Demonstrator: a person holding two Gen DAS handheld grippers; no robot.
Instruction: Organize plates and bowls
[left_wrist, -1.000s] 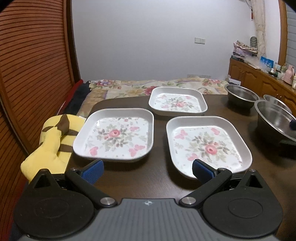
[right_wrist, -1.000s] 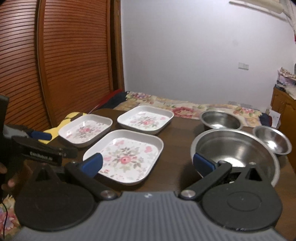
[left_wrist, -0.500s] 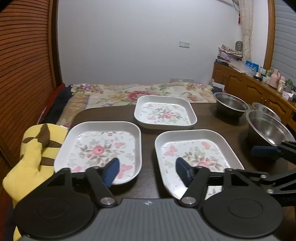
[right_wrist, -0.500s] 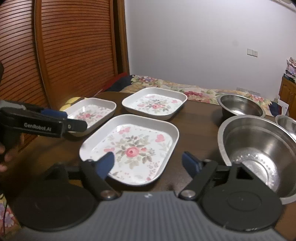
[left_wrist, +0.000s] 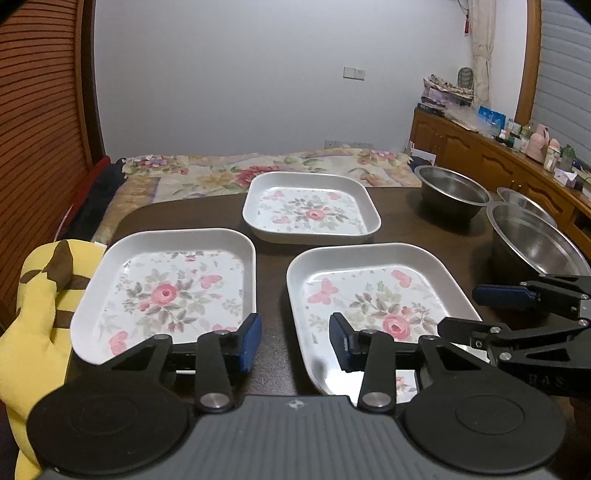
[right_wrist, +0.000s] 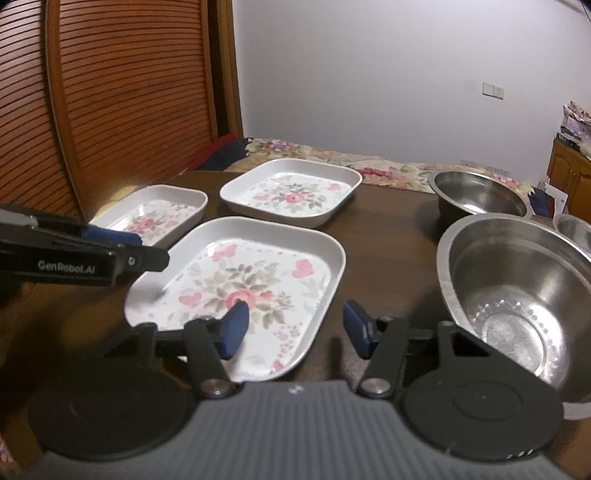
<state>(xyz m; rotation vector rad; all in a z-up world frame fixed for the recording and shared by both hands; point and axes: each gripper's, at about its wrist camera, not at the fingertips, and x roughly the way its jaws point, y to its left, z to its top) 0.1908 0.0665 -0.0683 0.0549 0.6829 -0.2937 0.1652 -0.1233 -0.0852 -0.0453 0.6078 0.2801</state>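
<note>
on your dark table: three floral plates; three steel bowls to their right. your left gripper and right gripper: jaws closing, nothing between them, hovering by the near plates.

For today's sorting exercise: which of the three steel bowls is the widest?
The near bowl, beside the nearest flowered plate. Its rim spans far more than the far bowl behind it or the small bowl at the right edge.
</note>
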